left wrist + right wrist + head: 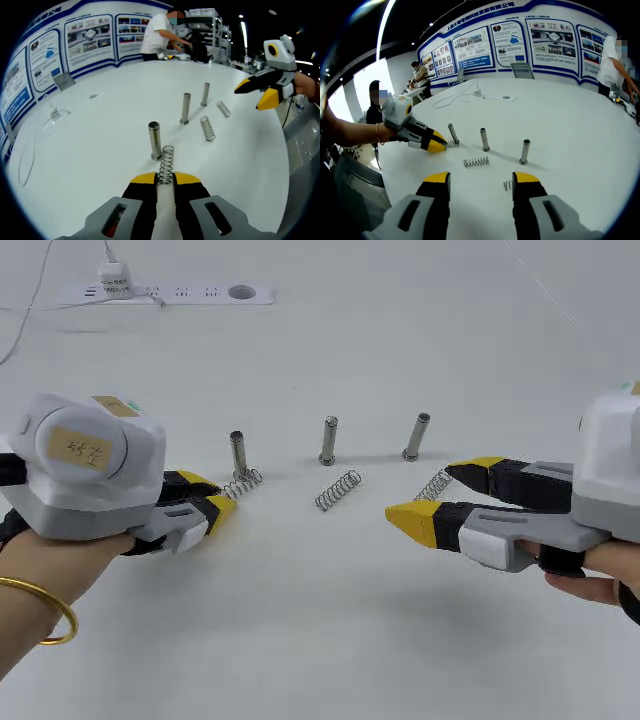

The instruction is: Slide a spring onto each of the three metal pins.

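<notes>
While left hand-held gripper [165, 178] clamps 1 spring [166, 160] beside a pin [154, 140], right hand-held gripper [481, 178] gapes.

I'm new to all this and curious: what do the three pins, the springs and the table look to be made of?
Pins: probably steel, with a dull grey sheen and bright highlights along the shafts.
Springs: thin metal wire, silvery, with glinting coils.
Table: smooth matte white top, possibly laminate or painted; the look leaves it open.
</notes>
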Demonstrator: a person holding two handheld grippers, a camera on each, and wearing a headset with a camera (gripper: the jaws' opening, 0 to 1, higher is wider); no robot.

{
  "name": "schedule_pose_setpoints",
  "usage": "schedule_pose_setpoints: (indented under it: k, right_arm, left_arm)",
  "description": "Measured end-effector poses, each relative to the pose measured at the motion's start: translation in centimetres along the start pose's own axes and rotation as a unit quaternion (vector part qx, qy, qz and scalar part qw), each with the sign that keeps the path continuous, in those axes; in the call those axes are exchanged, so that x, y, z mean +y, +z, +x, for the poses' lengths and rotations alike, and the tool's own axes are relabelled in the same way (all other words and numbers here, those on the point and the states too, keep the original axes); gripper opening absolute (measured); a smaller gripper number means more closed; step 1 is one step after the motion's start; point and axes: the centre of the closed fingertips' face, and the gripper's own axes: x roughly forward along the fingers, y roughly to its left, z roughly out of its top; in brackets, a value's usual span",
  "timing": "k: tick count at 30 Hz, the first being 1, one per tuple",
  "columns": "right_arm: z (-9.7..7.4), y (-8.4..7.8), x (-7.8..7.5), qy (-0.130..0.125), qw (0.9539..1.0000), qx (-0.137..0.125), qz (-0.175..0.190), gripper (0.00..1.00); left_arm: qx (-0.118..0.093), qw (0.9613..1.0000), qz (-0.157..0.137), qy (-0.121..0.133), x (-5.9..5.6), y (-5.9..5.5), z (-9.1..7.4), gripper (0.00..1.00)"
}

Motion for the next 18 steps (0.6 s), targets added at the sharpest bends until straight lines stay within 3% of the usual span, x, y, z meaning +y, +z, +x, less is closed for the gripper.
schedule_pose_setpoints:
  k: [12, 18]
  right_arm:
    - [0.2, 0.4, 0.9, 0.007, 1.0000, 0.001, 0.005, 0.51]
    - [0.1, 1.4, 2.0, 0.021, 0.9997, -0.006, 0.014, 0.51]
  left_arm:
    - [0.006, 0.9994, 0.033, -0.004, -0.8, 0.1, -0.6, 0.10]
    - [-0.011, 0.9996, 0.025, -0.007, -1.5, 0.9, -1.6, 0.10]
